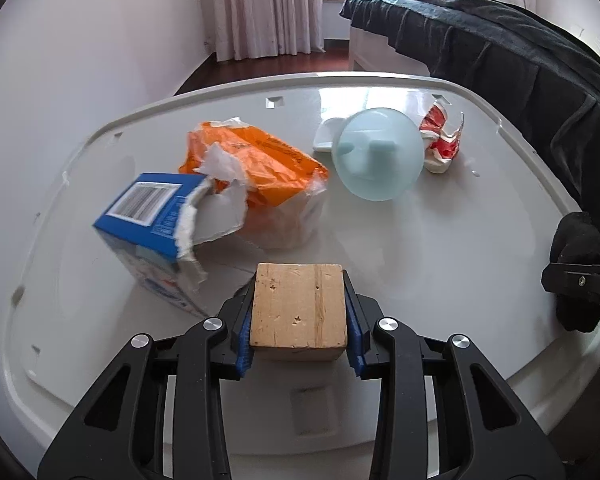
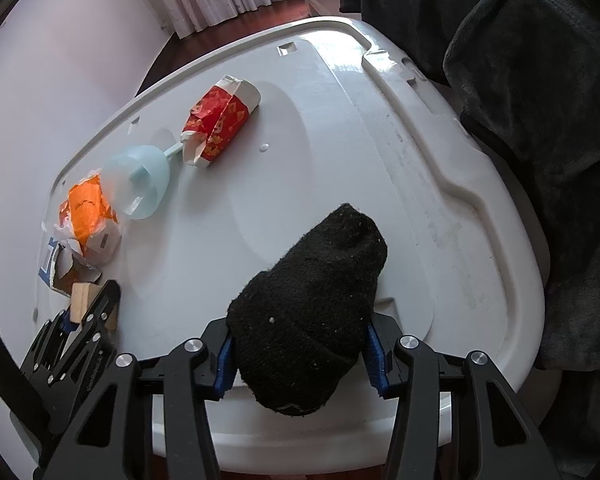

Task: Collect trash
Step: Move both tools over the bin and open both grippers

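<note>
My left gripper point(image 1: 299, 280) is shut on a pale wooden block point(image 1: 298, 308), whose sides sit against both blue pads, low over the white plastic tabletop point(image 1: 440, 260). In the right wrist view the same gripper point(image 2: 88, 308) and block point(image 2: 82, 296) show at the lower left. My right gripper point(image 2: 300, 340) is shut on a black knitted sock point(image 2: 320, 272), whose toe end lies on the table. A torn blue box point(image 1: 148, 216), an orange wrapper point(image 1: 260, 160), a pale blue plastic cup-like piece point(image 1: 378, 156) and a crumpled red-and-white carton point(image 1: 440, 140) lie farther back.
A dark blanket point(image 1: 500, 48) hangs along the table's right side. A small white dish point(image 1: 326, 136) sits behind the blue piece. Curtains point(image 1: 268, 4) and wooden floor lie beyond the far edge. A white wall stands to the left.
</note>
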